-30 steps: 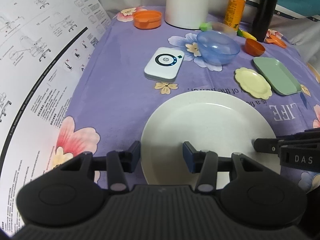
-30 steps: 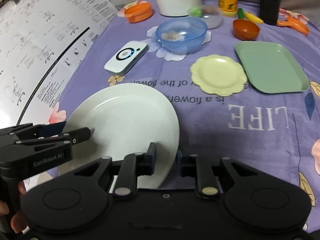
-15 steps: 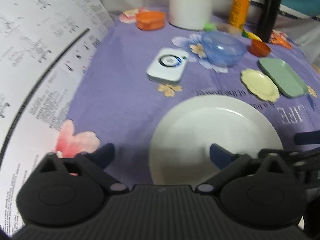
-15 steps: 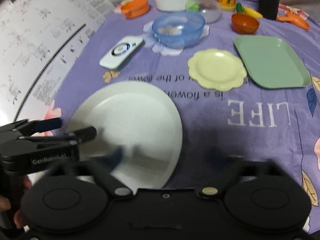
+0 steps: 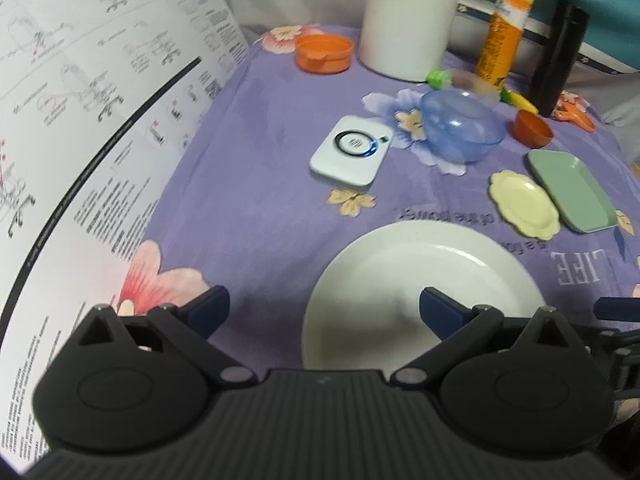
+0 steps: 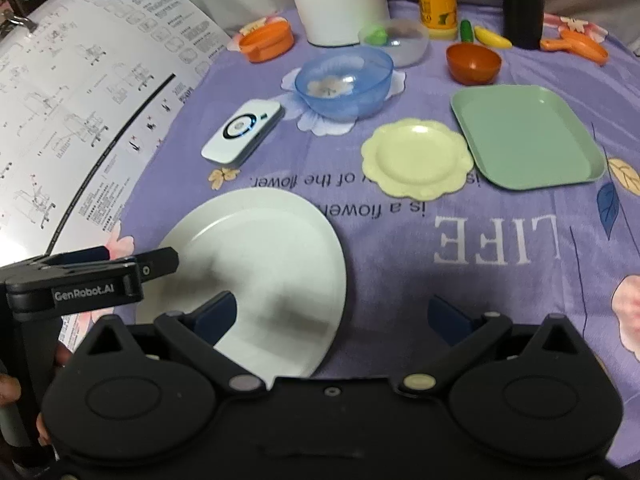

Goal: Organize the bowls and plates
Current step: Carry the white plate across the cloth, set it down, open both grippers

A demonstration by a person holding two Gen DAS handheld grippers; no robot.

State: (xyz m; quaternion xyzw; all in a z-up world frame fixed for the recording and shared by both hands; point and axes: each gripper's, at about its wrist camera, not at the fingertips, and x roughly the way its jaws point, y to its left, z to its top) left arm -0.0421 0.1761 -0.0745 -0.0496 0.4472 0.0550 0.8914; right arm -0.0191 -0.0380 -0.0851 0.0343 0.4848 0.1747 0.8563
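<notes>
Both my grippers have let go of the white plate [image 6: 256,264], which lies flat on the cloth [image 6: 400,240] before them, left gripper [image 5: 324,306] and right gripper [image 6: 330,312] spread wide and empty, so reaching past for the yellow plate [image 6: 416,158] I risk a finger knocking it askew.

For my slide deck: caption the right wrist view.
Open right claw above a white plate on a purple tablecloth, left claw alongside.

Both tongs [image 5: 324,306] [image 6: 330,314] are matte black with ribbed bodies, round pivot discs, silver screws and dark-blue fingertips [image 6: 214,314].
</notes>
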